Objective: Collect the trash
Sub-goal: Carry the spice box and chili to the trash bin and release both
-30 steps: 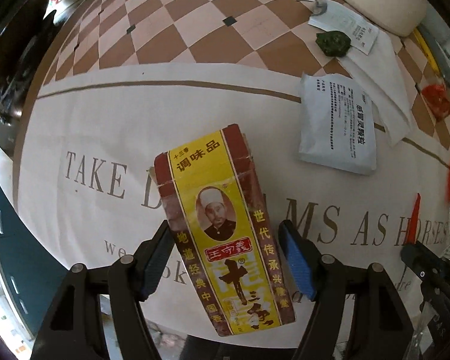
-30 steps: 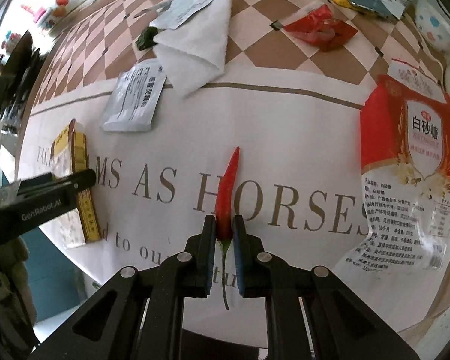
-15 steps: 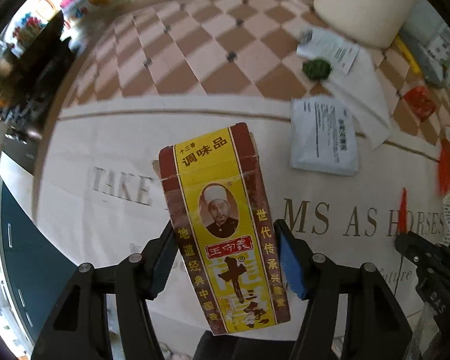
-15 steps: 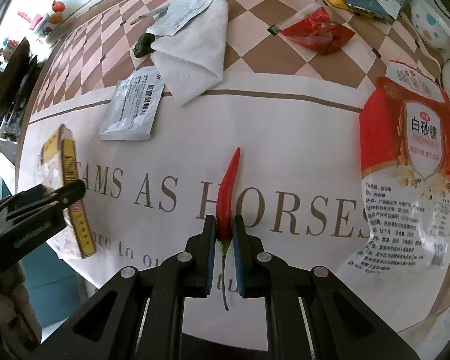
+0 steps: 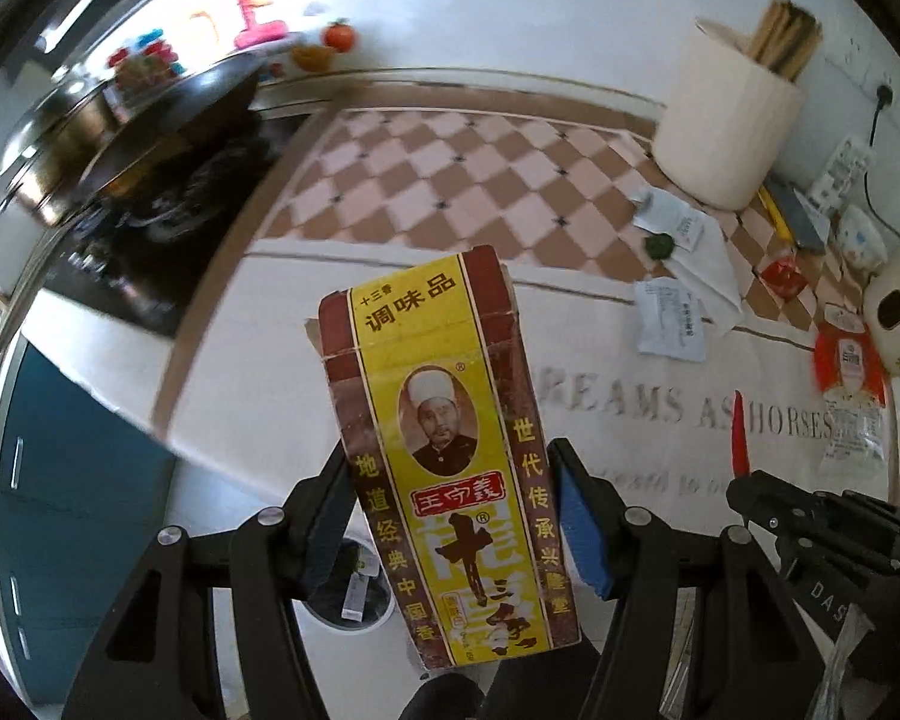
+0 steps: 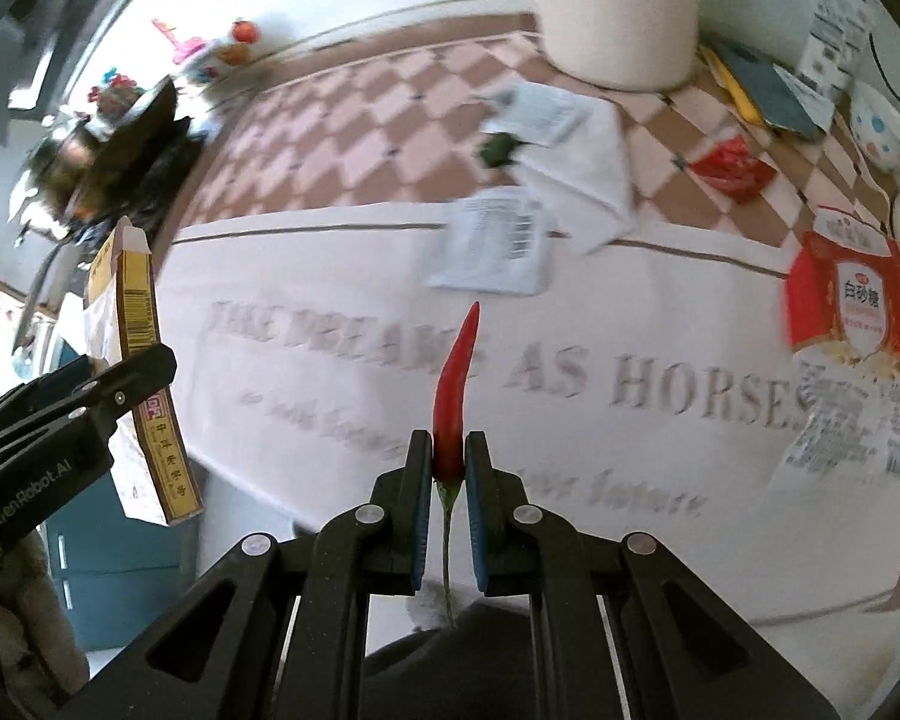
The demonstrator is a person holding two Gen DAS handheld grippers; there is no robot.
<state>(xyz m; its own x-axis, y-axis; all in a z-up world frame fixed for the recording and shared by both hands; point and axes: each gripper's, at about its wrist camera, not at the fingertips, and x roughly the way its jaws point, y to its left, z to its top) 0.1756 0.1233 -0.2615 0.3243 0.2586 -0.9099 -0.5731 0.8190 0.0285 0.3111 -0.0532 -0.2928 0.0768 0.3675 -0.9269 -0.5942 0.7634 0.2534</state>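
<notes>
Seasoning box point(image 5: 450, 450): yellow front, maroon side bands, oval portrait, top flap loose; clamped mid-width by left gripper point(image 5: 450, 516), held clear above the tablecloth point(image 5: 600, 420). Red chilli point(image 6: 455, 390): slim, glossy, green stem; pinched in nearly closed right gripper point(image 6: 449, 468), tip pointing away.
</notes>
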